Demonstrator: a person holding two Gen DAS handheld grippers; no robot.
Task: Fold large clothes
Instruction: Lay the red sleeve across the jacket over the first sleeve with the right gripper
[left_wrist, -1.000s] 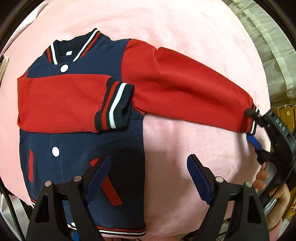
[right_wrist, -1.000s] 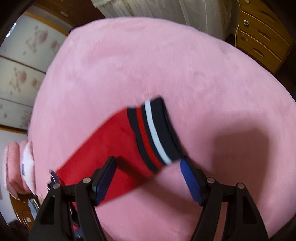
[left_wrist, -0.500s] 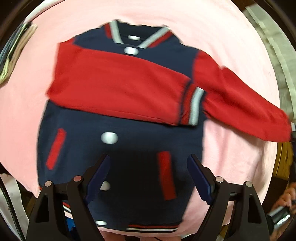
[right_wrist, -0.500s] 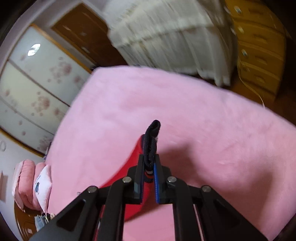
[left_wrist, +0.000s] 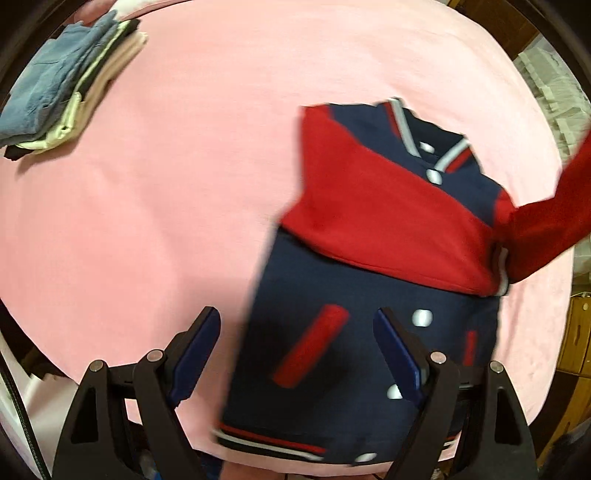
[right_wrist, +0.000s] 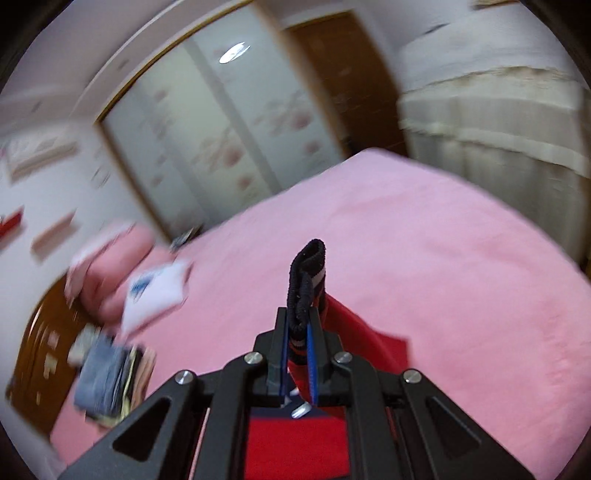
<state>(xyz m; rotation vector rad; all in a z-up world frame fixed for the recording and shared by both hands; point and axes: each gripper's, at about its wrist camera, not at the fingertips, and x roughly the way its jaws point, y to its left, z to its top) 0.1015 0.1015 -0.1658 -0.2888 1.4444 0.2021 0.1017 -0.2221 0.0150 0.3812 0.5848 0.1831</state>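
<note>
A navy varsity jacket with red sleeves and white snaps lies face up on the pink bed. One red sleeve is folded across its chest. The other red sleeve rises off the bed toward the right edge. My left gripper hovers open above the jacket's lower left side, nothing between its fingers. My right gripper is shut on the striped knit cuff of the lifted sleeve, whose red cloth trails down behind it.
A stack of folded clothes sits at the far left of the bed, also blurred in the right wrist view as folded clothes. Pink pillows, a wardrobe with sliding doors and curtains lie beyond. Wooden drawers stand at the right.
The right gripper closed on the sleeve cuff and lifted it up off the bed. The left gripper slid left across the jacket, staying open; the stack of folded clothes came into view.
</note>
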